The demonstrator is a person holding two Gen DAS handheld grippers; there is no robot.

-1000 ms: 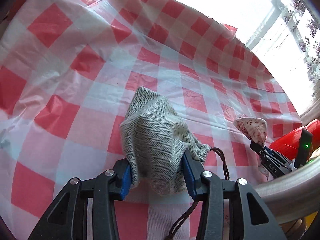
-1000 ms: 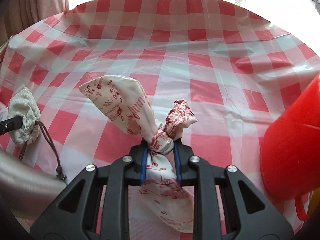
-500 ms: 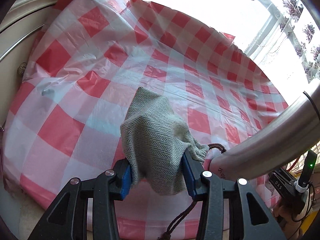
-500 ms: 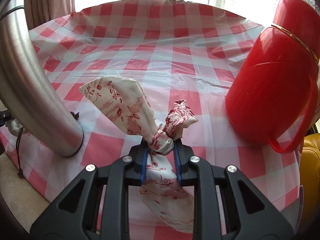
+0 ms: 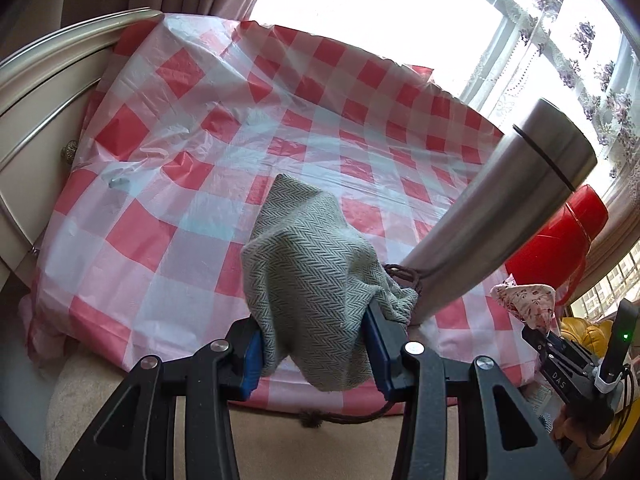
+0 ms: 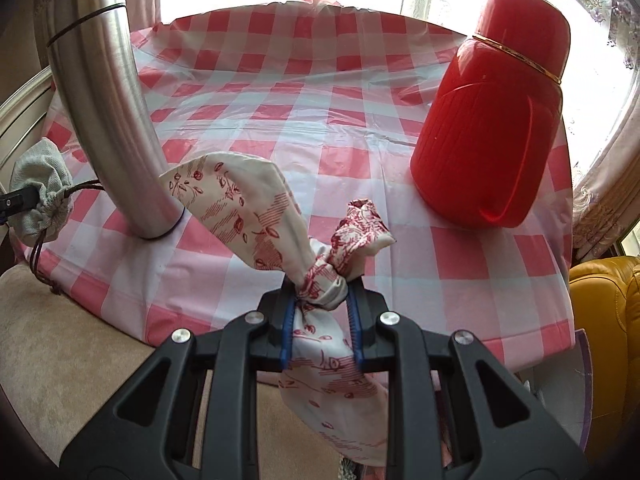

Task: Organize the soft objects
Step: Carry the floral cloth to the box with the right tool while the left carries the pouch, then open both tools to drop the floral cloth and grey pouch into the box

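Nearest the lens in the left wrist view, the left gripper (image 5: 316, 344) pinches a grey-green herringbone drawstring pouch (image 5: 308, 284) between its blue pads, low in the centre of the frame; the pouch's brown cord (image 5: 352, 418) trails under the jaws. The pouch hangs in the air over the near edge of the tabletop (image 5: 192, 216), not resting on it. What it holds, if anything, cannot be told: its mouth is gathered.

In the right wrist view the right gripper (image 6: 322, 318) is pressed tight on the knot of a white cloth bundle with red print (image 6: 248, 208), at lower centre; one tail sticks up to the left, another hangs below the jaws. It too is carried clear of the checked cloth. Its contents are hidden.

Further back, a steel flask (image 6: 108, 120) stands in the left half of that frame near the table's front edge, capped, and a red thermos jug (image 6: 492, 120) stands at upper right, lid on. Beyond them the checked cover runs bare to the bright window.

My reading: both soft things are picked up but neither is put away. No basket or bin for them shows, so the placing step is wholly left.
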